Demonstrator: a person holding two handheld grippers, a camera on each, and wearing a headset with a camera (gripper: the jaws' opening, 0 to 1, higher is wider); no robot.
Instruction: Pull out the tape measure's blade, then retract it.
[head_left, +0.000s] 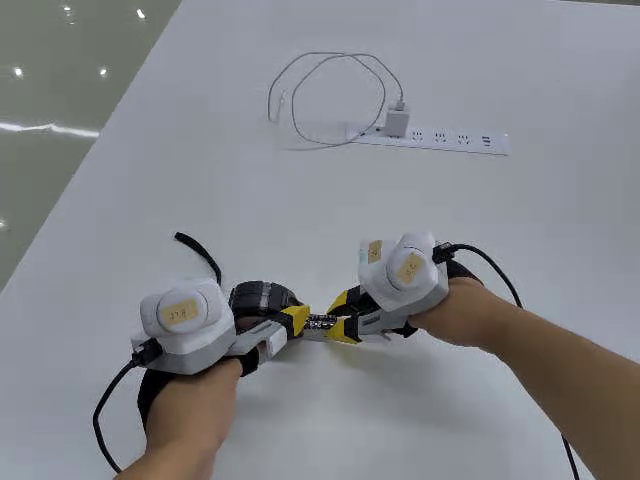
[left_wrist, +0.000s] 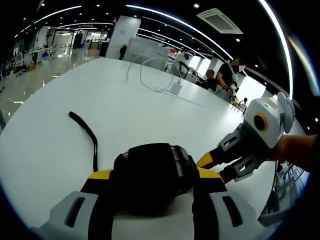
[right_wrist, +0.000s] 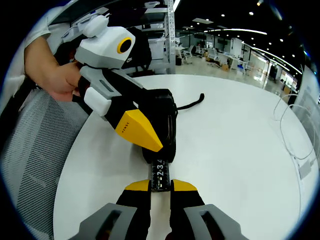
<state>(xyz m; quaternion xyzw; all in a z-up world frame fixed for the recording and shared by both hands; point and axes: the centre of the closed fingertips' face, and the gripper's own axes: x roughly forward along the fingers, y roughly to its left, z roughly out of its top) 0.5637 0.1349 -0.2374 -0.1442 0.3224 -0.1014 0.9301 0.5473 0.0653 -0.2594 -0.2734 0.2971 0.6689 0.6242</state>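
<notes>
The left gripper (left_wrist: 155, 176) clamps the black tape measure case (right_wrist: 162, 117) between its jaws. The right gripper (right_wrist: 160, 186), narrowed almost closed, pinches the short numbered blade (right_wrist: 160, 172).

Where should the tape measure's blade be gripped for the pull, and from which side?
At its free end, coming in along the blade, facing the case. The blade is a narrow strip running straight out of the case, so an in-line pinch should pull without bending it. The right gripper is shut there; the left gripper clamps the case.

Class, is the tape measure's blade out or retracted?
Partly out: a short numbered stretch of blade runs from the case to the right gripper.
</notes>
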